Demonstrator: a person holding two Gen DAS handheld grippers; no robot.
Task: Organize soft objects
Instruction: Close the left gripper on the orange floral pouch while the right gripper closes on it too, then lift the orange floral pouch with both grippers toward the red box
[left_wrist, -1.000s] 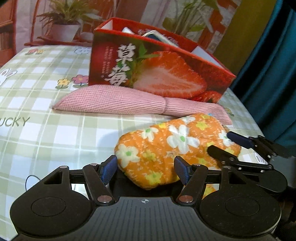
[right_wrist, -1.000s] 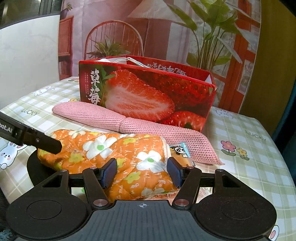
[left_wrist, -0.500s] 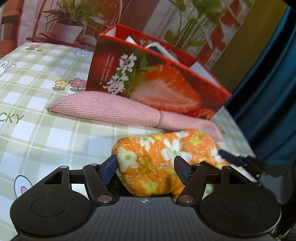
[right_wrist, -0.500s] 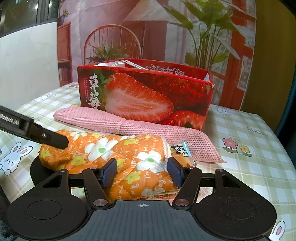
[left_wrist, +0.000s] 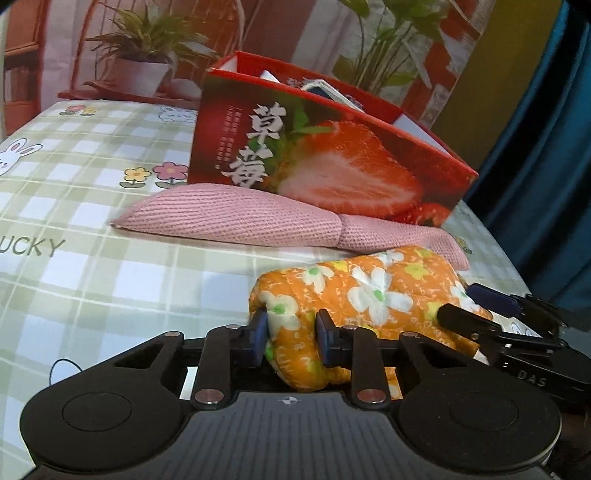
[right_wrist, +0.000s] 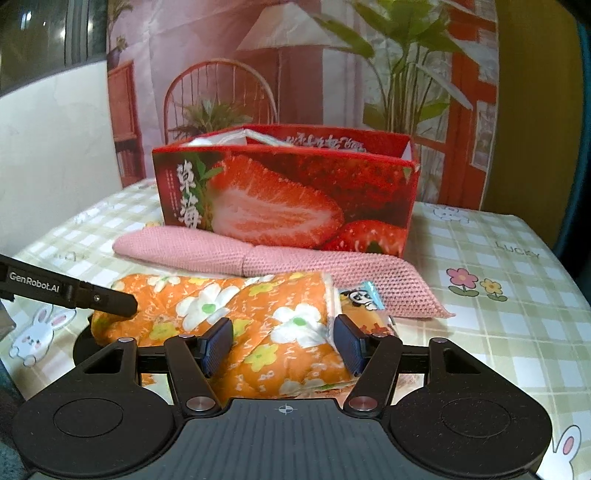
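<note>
An orange floral cushion (left_wrist: 369, 291) (right_wrist: 240, 314) lies on the checked tablecloth, in front of a long pink knitted cushion (left_wrist: 236, 218) (right_wrist: 332, 266). My left gripper (left_wrist: 291, 339) is closing on the orange cushion's near left end, and its blue pads pinch the fabric. My right gripper (right_wrist: 282, 343) has the cushion's other end bulging between its pads, which press on both sides. Its fingers (left_wrist: 461, 317) show at the right of the left wrist view. One left finger (right_wrist: 103, 297) reaches in from the left of the right wrist view.
A red strawberry-printed box (left_wrist: 332, 166) (right_wrist: 288, 199) stands open behind the pink cushion, with items inside. A small cartoon snack packet (right_wrist: 364, 295) lies under the orange cushion's right edge. The tablecloth (left_wrist: 74, 177) ends near a blue curtain (left_wrist: 546, 184) at the right.
My left gripper's jaws have closed from wide apart to a pinch on the orange cushion's end, bunching the fabric. The right gripper keeps the same hold.
</note>
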